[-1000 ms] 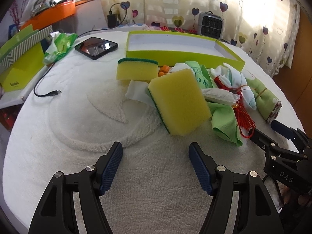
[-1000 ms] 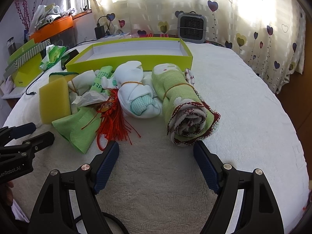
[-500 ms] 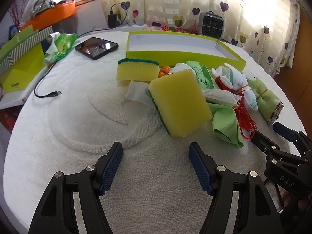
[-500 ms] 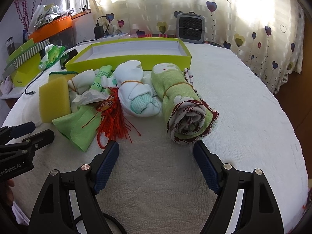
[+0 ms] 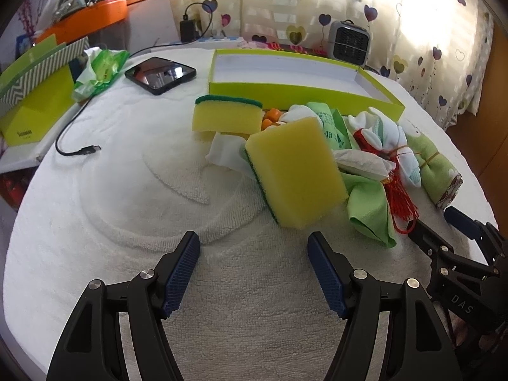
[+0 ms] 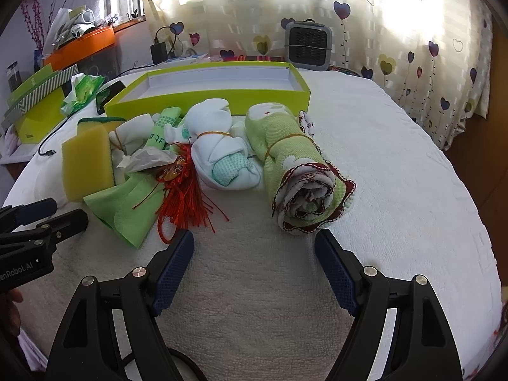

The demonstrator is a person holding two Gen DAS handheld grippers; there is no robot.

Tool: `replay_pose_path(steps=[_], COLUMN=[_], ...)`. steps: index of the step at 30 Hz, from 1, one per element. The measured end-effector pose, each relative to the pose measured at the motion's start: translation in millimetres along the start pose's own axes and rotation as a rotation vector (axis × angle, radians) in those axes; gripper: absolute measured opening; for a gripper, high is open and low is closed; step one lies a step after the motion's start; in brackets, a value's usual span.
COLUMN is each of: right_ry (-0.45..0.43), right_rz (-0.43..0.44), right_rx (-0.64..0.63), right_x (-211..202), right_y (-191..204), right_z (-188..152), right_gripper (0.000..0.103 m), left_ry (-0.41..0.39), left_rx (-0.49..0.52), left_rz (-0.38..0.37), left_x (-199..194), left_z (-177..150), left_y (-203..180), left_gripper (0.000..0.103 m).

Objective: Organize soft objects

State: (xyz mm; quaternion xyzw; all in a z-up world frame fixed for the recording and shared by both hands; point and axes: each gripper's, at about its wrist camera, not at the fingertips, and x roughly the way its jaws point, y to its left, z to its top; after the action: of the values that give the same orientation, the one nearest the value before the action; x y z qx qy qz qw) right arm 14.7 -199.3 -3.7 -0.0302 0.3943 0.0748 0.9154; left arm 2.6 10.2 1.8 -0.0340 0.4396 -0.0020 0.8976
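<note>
Both grippers, left [image 5: 254, 273] and right [image 6: 254, 270], are held spread and empty short of the pile. Sponge [image 5: 295, 168] and towel roll [image 6: 295, 165] are faced, probably for pickup into the tray [image 6: 206, 96].

Left gripper [image 5: 254, 247]: wide open, nothing between the two fingers.
Left fingers [image 5: 181, 273]: black arms with blue ribbed pads, low over the white cover, pointing ahead.
Left gripper from the other side [image 6: 41, 216]: at the far left edge, tips apart, low by the cover.
Right gripper [image 6: 254, 247]: wide open too, holding nothing.
Right fingers [image 6: 336, 273]: black with blue pads, spread far apart, low over the cover.
Right gripper from the other side [image 5: 444, 225]: at the far right edge, two dark tips apart, pointing in.
Hand: small bit seen at the left edge under the left gripper, too little to tell more.
</note>
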Motion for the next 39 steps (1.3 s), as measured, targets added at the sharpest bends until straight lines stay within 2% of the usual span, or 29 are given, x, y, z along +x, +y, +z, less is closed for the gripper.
replay_pose_path(steps=[11, 32, 36, 39], right_ry=[-0.001, 0.018, 0.036, 0.009], right_rz=[-0.003, 0.013, 0.061, 0.090], right_rx=[-0.001, -0.016, -0.024, -0.011], right_x=[-1, 0, -6, -18], right_y=[3, 4, -1, -10], right_z=[-1, 1, 1, 3], right_gripper=[0.079, 0.079, 0.079, 0.079], left_ry=[-0.012, 0.004, 0.026, 0.041], left_rx=[-0.004, 0.016, 0.006, -0.031], left_rz=[0.046, 0.019, -0.026, -0.082], left_x=[0, 0, -2, -4], left_z=[-3, -1, 0, 3], left_y=[-7, -7, -1, 8], left_gripper=[0.070, 0.071, 0.071, 0.071])
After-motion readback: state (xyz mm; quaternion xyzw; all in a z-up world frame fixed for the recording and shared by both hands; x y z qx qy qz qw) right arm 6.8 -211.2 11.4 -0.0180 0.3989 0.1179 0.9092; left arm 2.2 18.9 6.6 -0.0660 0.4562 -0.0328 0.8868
